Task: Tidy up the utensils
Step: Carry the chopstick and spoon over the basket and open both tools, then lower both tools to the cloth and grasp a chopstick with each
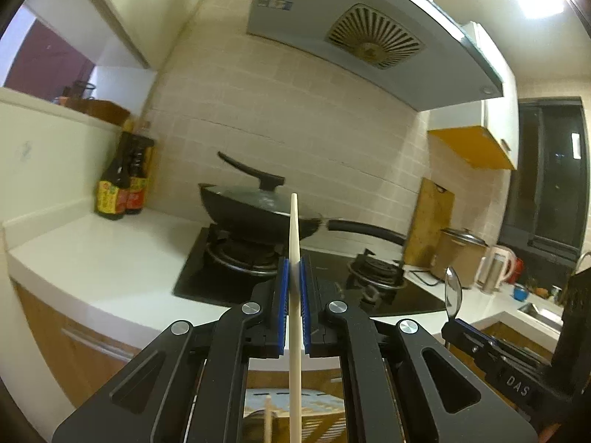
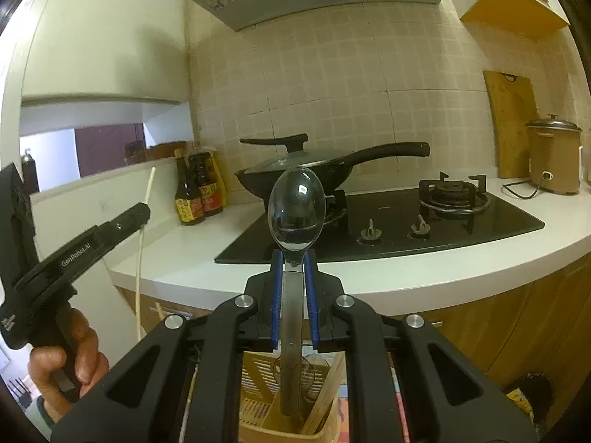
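My left gripper is shut on a cream chopstick that stands upright between the blue pads. It also shows at the left of the right wrist view, chopstick in it. My right gripper is shut on the handle of a clear dark plastic spoon, bowl up. That gripper and spoon show at the right of the left wrist view. A slotted wooden utensil holder with a spoon and chopsticks sits below the right gripper, and another chopstick stands below the left gripper.
A black wok with lid sits on the black gas hob in a white counter. Sauce bottles stand at the left back. A cutting board, a rice cooker and a kettle stand at the right.
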`<state>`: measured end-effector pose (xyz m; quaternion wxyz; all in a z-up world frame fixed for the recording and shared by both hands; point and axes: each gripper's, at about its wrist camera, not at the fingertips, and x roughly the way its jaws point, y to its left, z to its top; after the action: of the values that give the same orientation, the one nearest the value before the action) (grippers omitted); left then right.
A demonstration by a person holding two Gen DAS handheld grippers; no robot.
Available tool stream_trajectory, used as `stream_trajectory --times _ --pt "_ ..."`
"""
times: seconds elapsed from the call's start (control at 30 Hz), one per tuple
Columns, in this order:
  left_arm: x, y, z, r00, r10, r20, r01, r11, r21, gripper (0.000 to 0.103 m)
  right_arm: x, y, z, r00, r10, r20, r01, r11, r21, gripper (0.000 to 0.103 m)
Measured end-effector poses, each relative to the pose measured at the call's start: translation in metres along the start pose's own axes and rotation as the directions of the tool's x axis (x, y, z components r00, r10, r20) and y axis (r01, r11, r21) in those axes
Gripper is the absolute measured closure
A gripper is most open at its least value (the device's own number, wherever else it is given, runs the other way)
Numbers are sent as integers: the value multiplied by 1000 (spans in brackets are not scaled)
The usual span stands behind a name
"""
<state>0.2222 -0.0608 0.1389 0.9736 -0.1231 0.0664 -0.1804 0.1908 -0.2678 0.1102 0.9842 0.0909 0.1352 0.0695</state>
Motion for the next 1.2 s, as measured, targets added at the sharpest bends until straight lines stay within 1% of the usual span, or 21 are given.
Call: stream_trajectory --times 0.07,0.17,0.27,0.37,0.5,0.57,0.6,0.63,0.67,0.7,0.73,0.77,0.83,0.87,0.9,0.97,1.03,1.1,1.13,1.17,1.2 --pt "3 5 -4 1000 16 1 -16 1000 -7 99 4 0 -7 1000 10 -16 -10 1000 18 94" --pt "4 11 -10 1000 29 2 -29 999 -23 99 3 1 -13 1000 1 -6 -1 1000 19 93" --pt "1 15 -16 1000 20 -6 -21 999 -30 99 1 1 -18 1000 -5 3 5 1000 12 93" --pt "-5 16 -21 999 7 -33 -8 1000 -6 99 -2 2 -23 1000 -16 -13 15 1000 -9 93" --pt "-16 20 -25 998 -13 -66 13 1000 -5 91 -15 2 -32 1000 -5 -31 4 1000 -7 90" --pt "-24 22 -26 996 -24 -86 24 1000 -4 79 -21 3 -35 999 3 -48 -3 1000 -13 88" --pt "-28 23 -27 995 -27 -97 27 1000 -3 76 -25 3 -37 998 10 -59 -11 1000 -15 88" --pt "-32 24 -27 994 -29 -102 29 1000 -4 67 -30 4 -39 998 17 -66 -18 1000 -16 88" --pt "-38 25 -28 994 -33 -107 32 999 -8 58 -34 4 -40 997 21 -73 -22 1000 -15 82" --pt "-42 26 -28 993 -36 -111 35 999 -14 54 -40 3 -42 996 27 -87 -28 1000 -10 76" --pt "-50 28 -27 992 -45 -119 42 999 -29 50 -46 3 -44 994 34 -102 -35 999 -2 60" --pt "-55 29 -27 991 -54 -125 49 998 -40 47 -52 2 -46 993 40 -113 -40 999 3 51" --pt "-72 31 -26 986 -83 -143 74 995 -64 40 -64 2 -50 991 34 -133 -34 999 0 51" --pt "-77 31 -25 986 -83 -147 74 995 -66 36 -68 2 -51 989 26 -149 -26 1000 0 51" --pt "-85 30 -25 985 -80 -152 71 996 -63 35 -75 1 -52 984 29 -173 -27 1000 9 51" --pt "-101 27 -26 980 -70 -187 63 997 -43 34 -88 1 -56 972 54 -228 -48 998 30 51" --pt "-115 22 -28 968 -42 -249 40 999 -12 34 -96 5 -61 960 11 -281 -10 1000 6 51" --pt "-125 20 -32 953 63 -295 -53 998 43 34 -102 9 -68 935 -27 -353 20 1000 -24 51" --pt "-130 20 -34 942 98 -320 -81 994 67 34 -103 12 -76 910 -41 -412 27 999 -38 51" --pt "-135 21 -36 933 113 -342 -90 993 83 34 -102 14 -83 885 -48 -464 27 998 -51 51" --pt "-140 23 -40 919 119 -376 -88 991 97 34 -101 17 -95 842 -47 -538 8 997 -74 51"
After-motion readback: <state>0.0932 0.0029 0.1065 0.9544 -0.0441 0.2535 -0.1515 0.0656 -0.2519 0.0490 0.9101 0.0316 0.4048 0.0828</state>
